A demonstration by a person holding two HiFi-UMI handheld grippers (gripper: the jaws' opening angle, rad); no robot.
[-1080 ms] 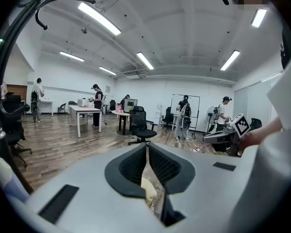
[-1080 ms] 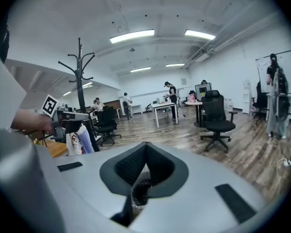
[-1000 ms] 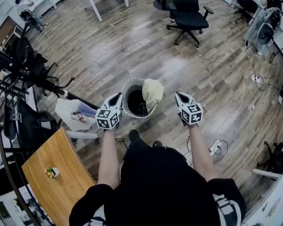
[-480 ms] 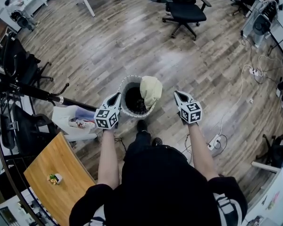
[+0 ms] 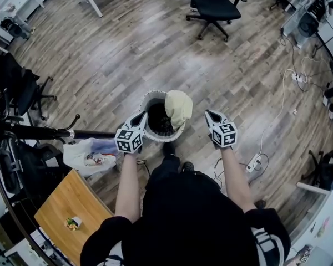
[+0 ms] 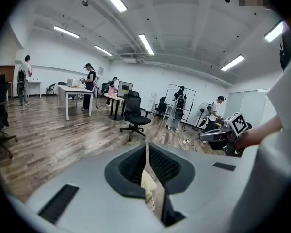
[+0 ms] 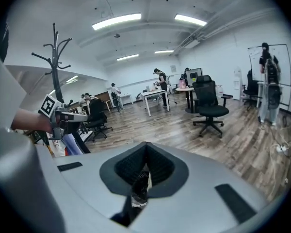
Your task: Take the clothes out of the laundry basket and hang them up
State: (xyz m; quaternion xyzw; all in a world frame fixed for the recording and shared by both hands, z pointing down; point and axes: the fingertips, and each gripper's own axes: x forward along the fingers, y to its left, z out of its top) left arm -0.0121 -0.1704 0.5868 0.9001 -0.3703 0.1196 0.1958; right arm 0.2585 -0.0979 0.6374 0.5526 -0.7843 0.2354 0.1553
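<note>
One laundry basket (image 5: 155, 94) stands on the wood floor (image 5: 127, 54), between both grippers | one pale yellow garment (image 5: 178, 107) drapes over its right rim | left gripper (image 5: 139, 115): fingers closed, empty, beside the basket's left rim | right gripper (image 5: 209, 114): fingers closed, empty, apart from the garment, to its right

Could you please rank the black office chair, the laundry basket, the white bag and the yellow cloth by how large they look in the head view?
1. black office chair, largest
2. laundry basket and white bag: about alike, so not ranked
3. yellow cloth on the basket's rim, smallest
</note>
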